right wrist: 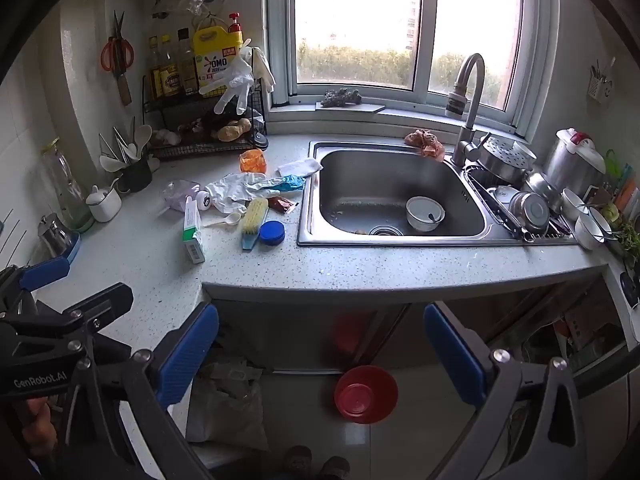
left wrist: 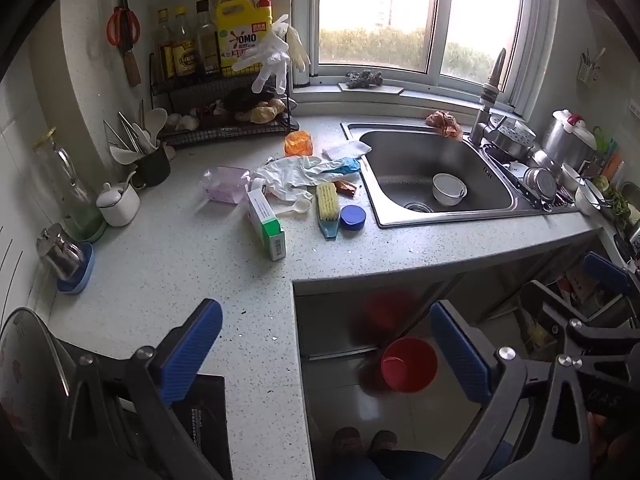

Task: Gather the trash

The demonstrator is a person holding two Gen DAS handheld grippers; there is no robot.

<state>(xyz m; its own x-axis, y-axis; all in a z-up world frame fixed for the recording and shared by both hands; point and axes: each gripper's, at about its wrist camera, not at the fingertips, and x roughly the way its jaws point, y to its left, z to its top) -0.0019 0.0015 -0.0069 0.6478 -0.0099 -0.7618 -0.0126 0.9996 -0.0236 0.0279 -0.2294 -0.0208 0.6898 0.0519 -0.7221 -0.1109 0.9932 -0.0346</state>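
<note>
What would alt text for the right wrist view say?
Open right gripper hovers empty before a speckled kitchen counter strewn with litter: crumpled gloves, a green-and-white box, a brush, a blue lid. Right: a sink holding a bowl. A red basin sits on the floor.

- Two grippers: left gripper [left wrist: 326,344], right gripper [right wrist: 322,350].
- One sink [right wrist: 384,200], with one white bowl [right wrist: 425,213] in it.
- One red bucket [right wrist: 366,394] on the floor.
- On the surface [left wrist: 192,264]: one green-and-white box [left wrist: 266,224], one scrub brush [left wrist: 328,210], one blue lid [left wrist: 353,217], one white plastic spoon [left wrist: 298,208], one orange wrapper [left wrist: 298,143].
- One yellow detergent jug [right wrist: 212,58].
- One pair of scissors [right wrist: 117,50] on the wall.
</note>
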